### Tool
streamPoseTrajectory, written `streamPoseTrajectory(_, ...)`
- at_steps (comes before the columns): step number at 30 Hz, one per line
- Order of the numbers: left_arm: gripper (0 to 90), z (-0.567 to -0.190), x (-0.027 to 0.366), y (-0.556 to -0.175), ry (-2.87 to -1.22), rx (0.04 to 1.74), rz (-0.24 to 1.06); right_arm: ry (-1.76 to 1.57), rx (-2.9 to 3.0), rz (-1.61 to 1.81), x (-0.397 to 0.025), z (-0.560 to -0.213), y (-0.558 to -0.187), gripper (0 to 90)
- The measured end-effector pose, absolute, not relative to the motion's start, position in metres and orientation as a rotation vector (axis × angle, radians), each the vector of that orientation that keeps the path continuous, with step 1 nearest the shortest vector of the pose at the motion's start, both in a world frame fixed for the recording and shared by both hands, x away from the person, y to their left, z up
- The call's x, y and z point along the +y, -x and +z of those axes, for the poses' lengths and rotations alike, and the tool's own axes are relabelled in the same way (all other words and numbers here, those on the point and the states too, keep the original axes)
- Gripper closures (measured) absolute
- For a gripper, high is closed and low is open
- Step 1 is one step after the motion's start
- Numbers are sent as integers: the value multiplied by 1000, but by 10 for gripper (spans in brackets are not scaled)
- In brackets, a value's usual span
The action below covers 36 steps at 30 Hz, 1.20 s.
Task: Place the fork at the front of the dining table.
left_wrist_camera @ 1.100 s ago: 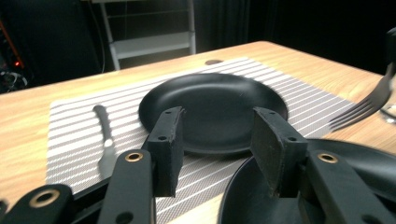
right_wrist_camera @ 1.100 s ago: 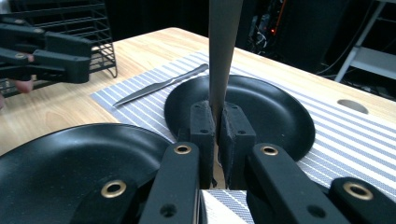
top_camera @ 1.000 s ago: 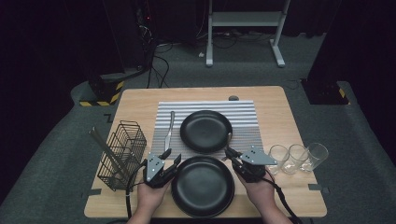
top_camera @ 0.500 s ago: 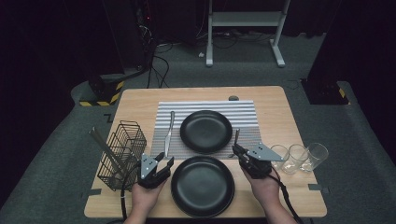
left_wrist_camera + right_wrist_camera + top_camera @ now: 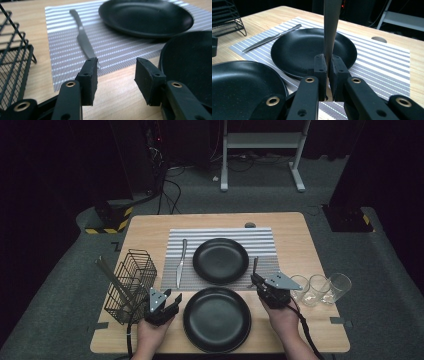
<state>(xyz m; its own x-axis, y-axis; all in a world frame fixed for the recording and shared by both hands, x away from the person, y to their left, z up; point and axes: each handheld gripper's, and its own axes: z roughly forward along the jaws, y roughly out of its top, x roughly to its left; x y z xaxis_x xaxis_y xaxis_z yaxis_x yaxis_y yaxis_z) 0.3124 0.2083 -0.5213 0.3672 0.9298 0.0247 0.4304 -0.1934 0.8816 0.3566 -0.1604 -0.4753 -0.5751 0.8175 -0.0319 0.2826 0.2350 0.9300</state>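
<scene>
The right tongs point(image 5: 327, 65) are closed on a flat metal utensil point(image 5: 329, 27), gripped near one end; which kind of utensil it is cannot be told. It stands upright above the right part of the striped placemat point(image 5: 377, 65), just right of the far black plate point(image 5: 312, 50). The left tongs point(image 5: 116, 75) are open and empty, over bare counter point(image 5: 115, 87) just below the placemat's near left corner, near the knife point(image 5: 83, 41) lying on the mat left of that plate.

The step in hand appears to be laying the utensil on the placemat right of the far plate. Lower it slowly, tilt it flat and parallel to the knife, and keep it clear of the plate rim and of the near black plate point(image 5: 216, 319). Release only once it rests on the mat. The glasses point(image 5: 320, 289) stand to the right of the placemat; avoid sweeping toward them.
</scene>
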Motion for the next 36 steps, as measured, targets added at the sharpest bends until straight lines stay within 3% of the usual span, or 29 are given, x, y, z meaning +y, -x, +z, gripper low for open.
streamPoseTrajectory(10, 519, -534, 209, -322, -1852, 1258, 669, -1033, 2013, 1262, -157, -488, -365, 846)
streamPoseTrajectory(36, 507, -535, 211, -327, -1881, 1282, 607, -1060, 2007, 1181, -138, -492, -380, 848)
